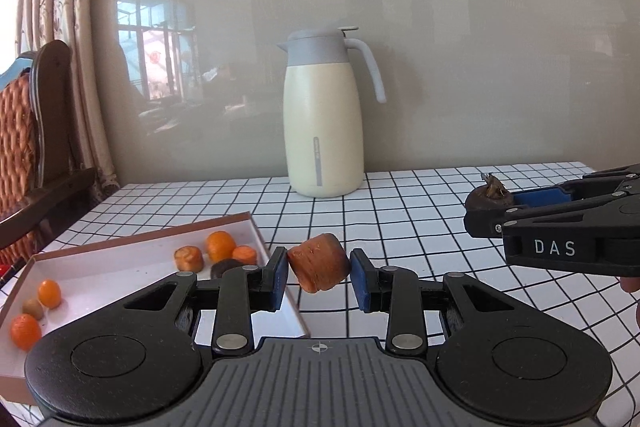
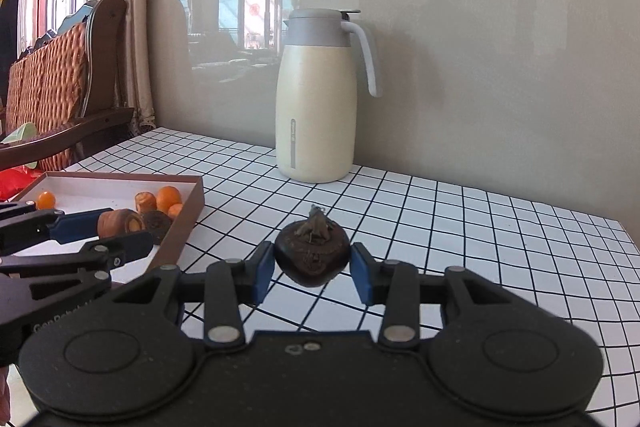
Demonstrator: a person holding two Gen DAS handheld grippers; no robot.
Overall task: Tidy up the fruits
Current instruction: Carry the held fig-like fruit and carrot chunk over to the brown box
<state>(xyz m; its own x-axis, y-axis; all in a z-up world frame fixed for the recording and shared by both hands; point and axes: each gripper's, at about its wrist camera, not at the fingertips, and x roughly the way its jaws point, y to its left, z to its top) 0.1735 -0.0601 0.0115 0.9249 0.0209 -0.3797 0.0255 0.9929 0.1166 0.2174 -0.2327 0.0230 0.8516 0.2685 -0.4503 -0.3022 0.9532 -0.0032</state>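
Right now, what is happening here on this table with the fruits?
A person is sorting fruit with a hand-held tool in each hand. The left tool is shut on an orange-brown fruit piece at the edge of the shallow box, which already holds several orange fruits. The right tool is shut on a dark fruit with a dried stem above the checked tablecloth. A cream jug stands behind.

Jug [image 1: 322,123]: matt cream body, smooth grey plastic-looking top. Tablecloth [image 1: 420,219]: smooth, checked. Tray [image 1: 132,259]: matt cardboard, probably. Chair [image 2: 60,83]: glossy wood, woven cushion.
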